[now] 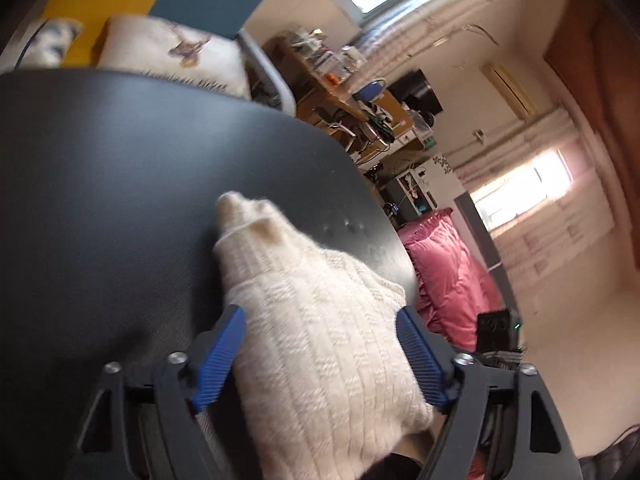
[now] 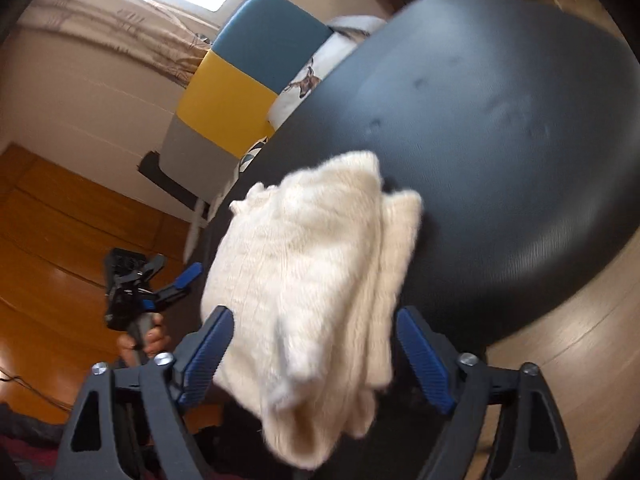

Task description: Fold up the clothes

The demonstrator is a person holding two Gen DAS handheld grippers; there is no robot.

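A cream knitted sweater point(image 1: 320, 340) lies folded into a bundle on the round black table point(image 1: 120, 180), with part of it hanging over the near edge. My left gripper point(image 1: 319, 311) is open, its blue pads either side of the bundle. In the right wrist view the same sweater point(image 2: 320, 248) sits at the edge of the table point(image 2: 500, 140). My right gripper point(image 2: 313, 312) is open around it, with a gap showing at the right pad. The left gripper point(image 2: 174, 276) appears at the left, held by a hand point(image 2: 154, 338).
A chair with blue, yellow and grey panels point(image 2: 240, 80) stands behind the table, with a printed cushion point(image 1: 168, 52) on it. A pink quilt point(image 1: 452, 272) and a cluttered wooden desk point(image 1: 340, 80) lie beyond. Wooden floor point(image 2: 60, 220) surrounds the table.
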